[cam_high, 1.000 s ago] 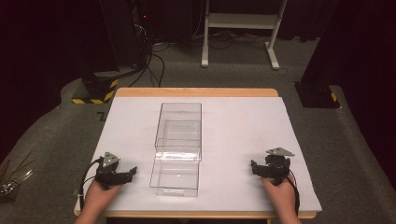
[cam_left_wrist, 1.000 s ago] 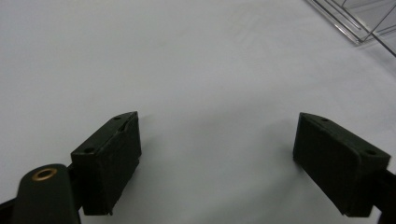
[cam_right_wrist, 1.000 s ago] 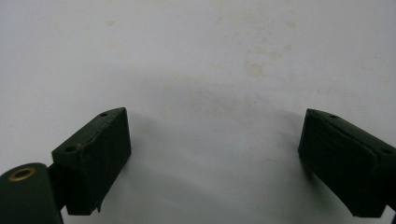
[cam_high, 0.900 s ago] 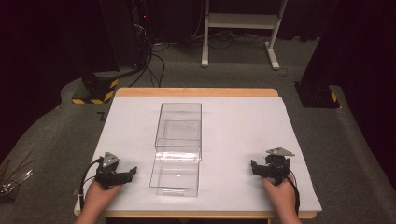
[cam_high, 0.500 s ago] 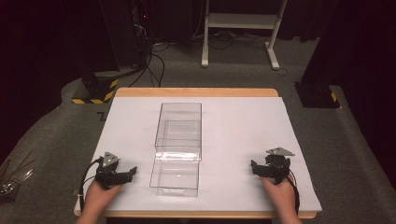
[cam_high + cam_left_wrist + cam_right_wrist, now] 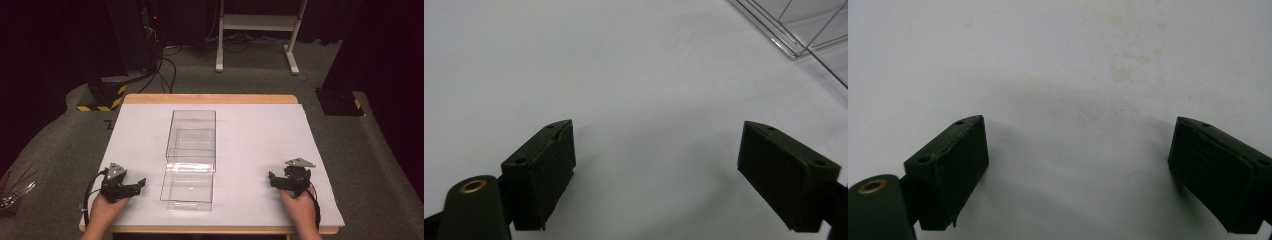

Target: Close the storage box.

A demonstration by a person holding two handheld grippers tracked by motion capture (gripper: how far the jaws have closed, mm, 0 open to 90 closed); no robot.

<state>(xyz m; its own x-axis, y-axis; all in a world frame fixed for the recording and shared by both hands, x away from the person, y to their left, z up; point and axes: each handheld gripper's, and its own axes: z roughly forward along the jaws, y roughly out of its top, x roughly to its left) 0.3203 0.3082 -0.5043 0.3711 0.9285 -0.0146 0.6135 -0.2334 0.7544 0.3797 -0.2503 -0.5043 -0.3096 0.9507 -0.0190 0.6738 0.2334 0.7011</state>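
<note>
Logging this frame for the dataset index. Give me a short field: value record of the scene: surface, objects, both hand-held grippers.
surface: white table top with a wooden edge
objects: two clear plastic boxes, far box and near box, set end to end at table centre
box contents: none visible
left hand-held gripper: jaws open, nothing between them, left of the near box, apart from it
right hand-held gripper: jaws open, nothing between them, near the table's right edge
hands: left hand, right hand, at the near edge
</note>
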